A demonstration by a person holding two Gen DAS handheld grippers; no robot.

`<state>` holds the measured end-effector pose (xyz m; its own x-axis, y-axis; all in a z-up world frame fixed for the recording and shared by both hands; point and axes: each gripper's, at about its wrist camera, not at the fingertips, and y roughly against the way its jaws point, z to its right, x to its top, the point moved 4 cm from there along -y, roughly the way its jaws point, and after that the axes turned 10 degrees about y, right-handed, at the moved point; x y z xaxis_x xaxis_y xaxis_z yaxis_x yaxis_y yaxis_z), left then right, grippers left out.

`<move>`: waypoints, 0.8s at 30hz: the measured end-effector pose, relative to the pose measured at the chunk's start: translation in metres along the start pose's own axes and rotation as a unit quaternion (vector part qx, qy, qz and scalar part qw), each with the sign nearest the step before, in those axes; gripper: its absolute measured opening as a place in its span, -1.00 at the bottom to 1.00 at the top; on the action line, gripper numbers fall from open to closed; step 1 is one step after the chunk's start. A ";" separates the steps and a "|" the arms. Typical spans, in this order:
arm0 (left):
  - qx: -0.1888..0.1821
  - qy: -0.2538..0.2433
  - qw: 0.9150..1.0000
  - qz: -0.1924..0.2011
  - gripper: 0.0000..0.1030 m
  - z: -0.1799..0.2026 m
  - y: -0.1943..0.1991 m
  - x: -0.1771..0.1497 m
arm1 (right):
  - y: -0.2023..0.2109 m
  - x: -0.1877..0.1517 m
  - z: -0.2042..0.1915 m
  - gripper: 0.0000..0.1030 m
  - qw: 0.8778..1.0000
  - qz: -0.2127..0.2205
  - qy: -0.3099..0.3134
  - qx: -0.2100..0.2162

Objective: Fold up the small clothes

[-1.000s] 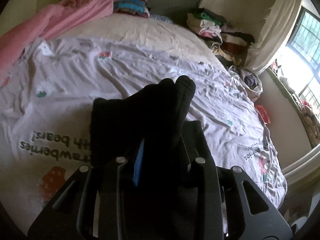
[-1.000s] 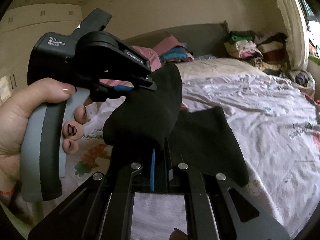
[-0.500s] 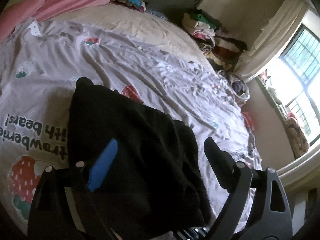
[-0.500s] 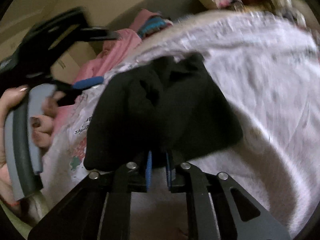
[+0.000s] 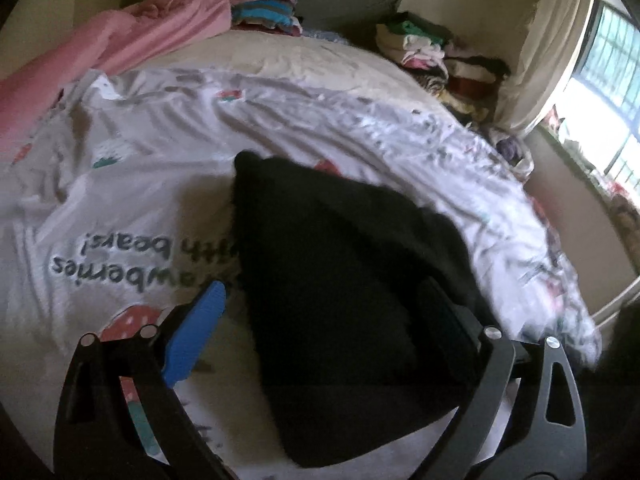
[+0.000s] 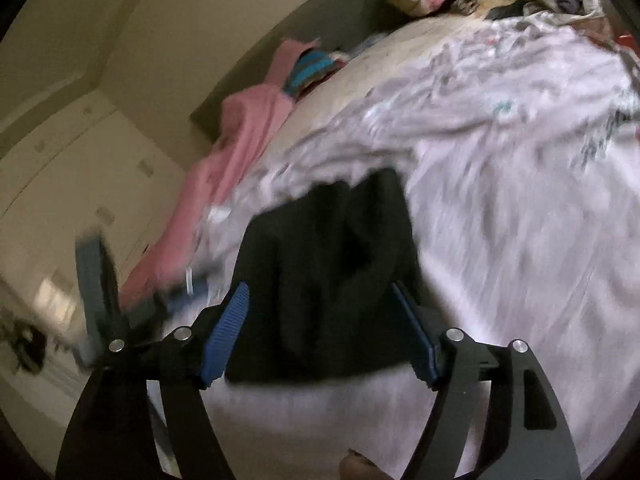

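A small black garment lies folded on the white printed bed sheet. My left gripper hovers over it with its jaws still opening; the cloth sits between the blue pad and the other finger, and neither presses on it. The right wrist view shows the same black garment on the sheet. My right gripper straddles its near edge, jaws opening, and both blue pads stand clear of the cloth. The left gripper's handle is a blur at the left.
A pink blanket lies along the bed's far left. A folded striped stack sits by the grey headboard, and a pile of clothes fills the far right corner. A window and a curtain are on the right.
Both grippers were shut on the black garment and held it up; both have let go and spread wide, and it now lies on the sheet. The right gripper has rolled and swung sideways.
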<state>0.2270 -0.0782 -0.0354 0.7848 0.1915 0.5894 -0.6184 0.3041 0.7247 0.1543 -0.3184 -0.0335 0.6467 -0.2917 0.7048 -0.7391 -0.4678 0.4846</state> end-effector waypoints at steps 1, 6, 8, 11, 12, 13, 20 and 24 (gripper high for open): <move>0.007 -0.006 1.000 -0.002 0.74 -0.004 -0.002 -0.005 | -0.004 0.011 -0.003 0.36 1.000 -0.003 0.007 0.003; 0.004 -0.026 0.999 -0.027 0.74 -0.004 -0.013 -0.028 | -0.081 0.044 -0.018 0.14 0.991 -0.106 0.074 -0.043; 0.001 -0.040 0.999 -0.035 0.74 0.000 -0.016 -0.039 | -0.106 0.043 -0.012 0.13 0.984 -0.132 0.082 -0.082; 0.000 -0.061 0.997 -0.039 0.74 0.005 -0.017 -0.047 | -0.135 0.037 -0.005 -0.09 0.980 -0.161 0.072 -0.091; -0.002 -0.067 0.997 -0.041 0.74 0.007 -0.017 -0.048 | -0.138 0.037 -0.006 -0.50 0.981 -0.159 0.070 -0.081; -0.004 -0.070 0.997 -0.042 0.74 0.008 -0.017 -0.050 | -0.139 0.037 -0.006 -0.87 0.982 -0.153 0.072 -0.080; -0.027 -0.063 0.997 -0.047 0.74 0.014 -0.015 -0.045 | -0.096 0.065 -0.013 -0.88 0.981 -0.072 0.152 -0.100; -0.033 -0.068 0.995 -0.070 0.74 0.021 -0.024 -0.056 | -0.110 0.054 0.012 -0.88 0.974 -0.104 0.153 -0.131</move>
<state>0.1973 -0.1160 -0.0779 0.8473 0.0157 0.5309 -0.4962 0.3799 0.7807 0.2727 -0.2928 -0.0552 0.7314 0.0671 0.6786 -0.6462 -0.2496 0.7212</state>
